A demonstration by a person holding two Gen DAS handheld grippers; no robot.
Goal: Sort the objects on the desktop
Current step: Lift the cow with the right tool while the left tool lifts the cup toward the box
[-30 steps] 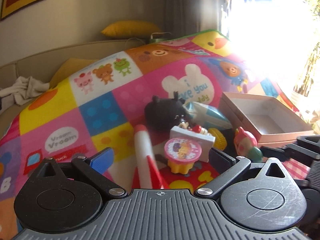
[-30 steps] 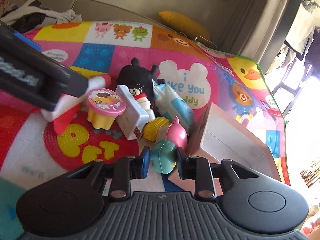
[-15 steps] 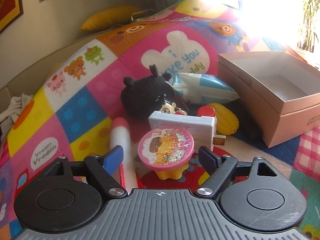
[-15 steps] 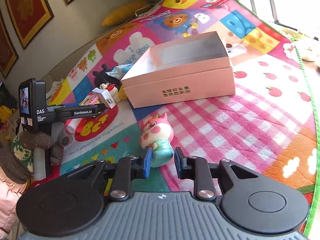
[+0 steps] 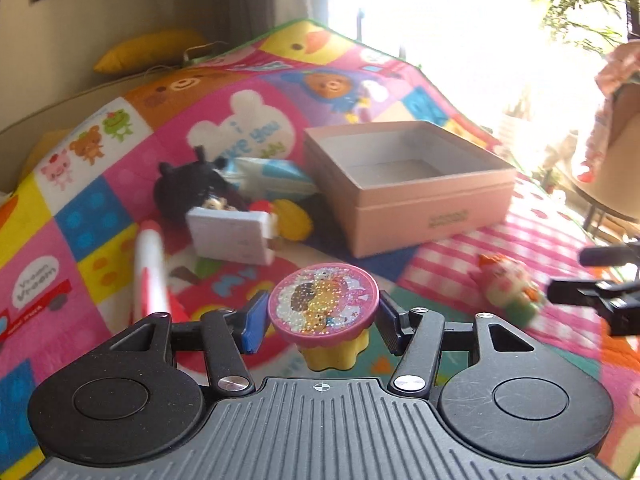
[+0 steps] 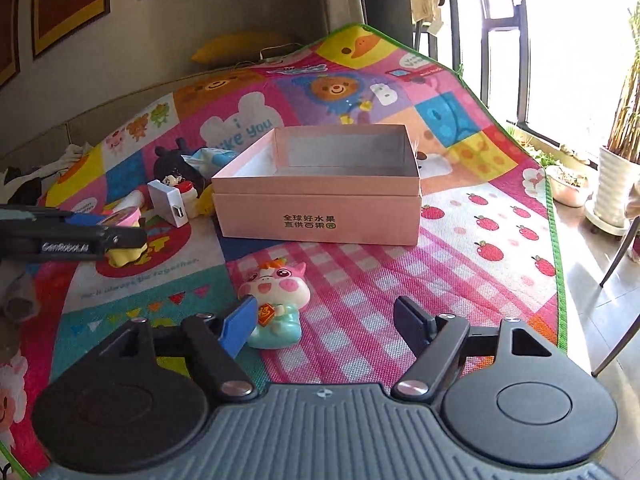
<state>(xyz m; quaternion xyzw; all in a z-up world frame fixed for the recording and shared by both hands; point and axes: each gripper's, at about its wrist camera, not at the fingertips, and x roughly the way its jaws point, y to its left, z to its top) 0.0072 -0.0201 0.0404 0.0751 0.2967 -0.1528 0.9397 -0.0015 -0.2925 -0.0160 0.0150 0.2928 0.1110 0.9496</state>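
a pink-lidded toy stool (image 5: pixel 323 309) with a yellow base is held between the closed-in jaws of the left gripper (image 5: pixel 322 322), its glittery round top facing the camera and its sides touched by the blue pad on one side and the dark pad on the other; in the right wrist view the same stool (image 6: pixel 122 236) is seen raised off the play mat (image 6: pixel 360 288), at the tip of the left gripper (image 6: pixel 120 236) on the left edge. the right gripper (image 6: pixel 324 316) is seen with its jaws spread wide and nothing between them. a pig figurine (image 6: pixel 276 300), pink-faced with a teal body, stands upright on the checked pink part of the mat, just beside the blue pad of the right gripper, whether touching it cannot be told; in the left wrist view the figurine (image 5: pixel 508 288) is blurred, near the dark tip of the right gripper (image 5: pixel 592 292). an open pink box (image 6: pixel 316 216) with printed characters on its front wall sits on the mat beyond the figurine, and only bare floor is seen in it (image 5: pixel 408 184). left of the box a cluster of things lies close together: a black plush toy (image 5: pixel 180 188), a white power bank (image 5: pixel 232 236) leaning tilted against it, a small doll (image 6: pixel 173 181), a yellow toy corn (image 5: pixel 294 218), a blue and white packet (image 5: pixel 276 176) and a red and white tube (image 5: pixel 150 268) lying on the mat. a yellow cushion (image 5: pixel 148 48) rests at the far edge against the wall.
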